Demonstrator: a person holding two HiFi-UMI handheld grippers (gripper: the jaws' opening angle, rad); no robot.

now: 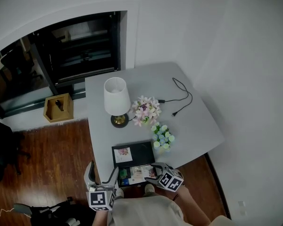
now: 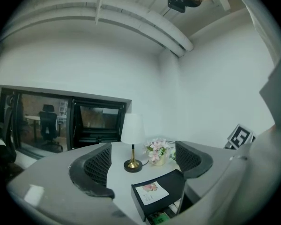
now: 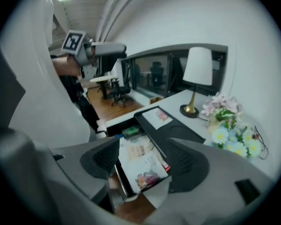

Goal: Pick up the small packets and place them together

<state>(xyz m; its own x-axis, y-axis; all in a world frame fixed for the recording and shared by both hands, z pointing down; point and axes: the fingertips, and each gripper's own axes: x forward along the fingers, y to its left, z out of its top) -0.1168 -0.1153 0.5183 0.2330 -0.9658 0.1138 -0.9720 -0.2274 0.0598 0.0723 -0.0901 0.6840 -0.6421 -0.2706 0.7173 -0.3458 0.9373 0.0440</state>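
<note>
right gripper (image 3: 143,157) angled down at the near edge of the grey table (image 1: 198,121), jaws spread and clasping nothing, over the open black box (image 3: 178,134) with the small packets (image 3: 145,172) just below and between the jaw tips, likely lining up a pick. left gripper (image 2: 144,165) level alongside, spread and empty, probably waiting. packets' overlap only in the right gripper view, both grippers' spacing only in the head view.

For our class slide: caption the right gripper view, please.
Right gripper, jaws open, hovers above packets in a black tray at the table's edge.
</note>
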